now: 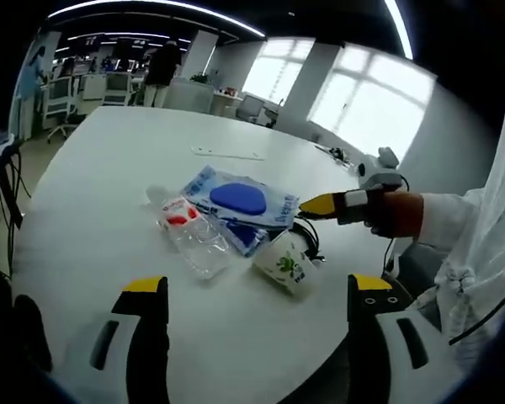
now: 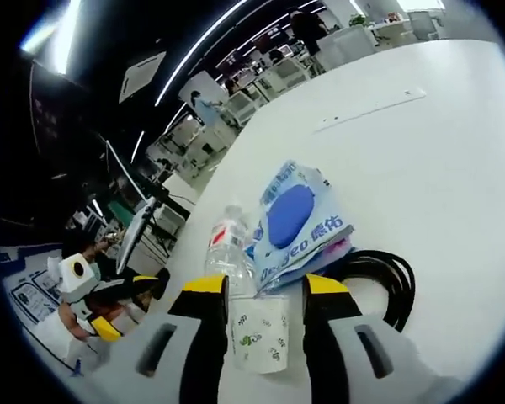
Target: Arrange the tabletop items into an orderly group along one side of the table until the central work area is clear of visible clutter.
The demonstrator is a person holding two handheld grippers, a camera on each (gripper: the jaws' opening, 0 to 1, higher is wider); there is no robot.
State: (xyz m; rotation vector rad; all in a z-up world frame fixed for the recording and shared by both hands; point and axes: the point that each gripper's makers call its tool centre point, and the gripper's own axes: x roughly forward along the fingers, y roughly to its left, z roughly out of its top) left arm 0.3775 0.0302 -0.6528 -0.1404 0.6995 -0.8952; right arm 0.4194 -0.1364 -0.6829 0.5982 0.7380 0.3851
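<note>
My left claw [image 1: 257,295] hangs over the near edge of the table [image 1: 109,168] with its jaws spread wide and nothing between them.

Reading the left gripper view from its left: the plastic bottle [image 1: 192,236] lies on its side, red label toward the far end. Just right of it, touching, is the wipes pack [image 1: 240,200] with the blue oval, partly over the bottle's upper side. Next right is the paper cup [image 1: 286,263], tipped over, and behind it the black cable [image 1: 310,237]. All four sit in one heap near the table's middle, so the centre is not cleared yet.

My right claw [image 2: 265,290] comes into that view from the right, yellow tip at the pack's edge. In the right gripper view its jaws stand on either side of the paper cup [image 2: 259,332], close to its walls. I cannot tell whether they are pressing on it or only framing it.

Risks, as I judge them:
- The cup is thin paper; a hard squeeze may crush it.
- The pack's corner lies close over the cup, so a lift may drag the pack along.
- The bottle is round and on its side; a knock may roll it.
- The cable loop [image 2: 387,282] could snag a jaw.

Hard to make out: the cup's mouth, whether the bottle holds liquid, and where the cable ends.
</note>
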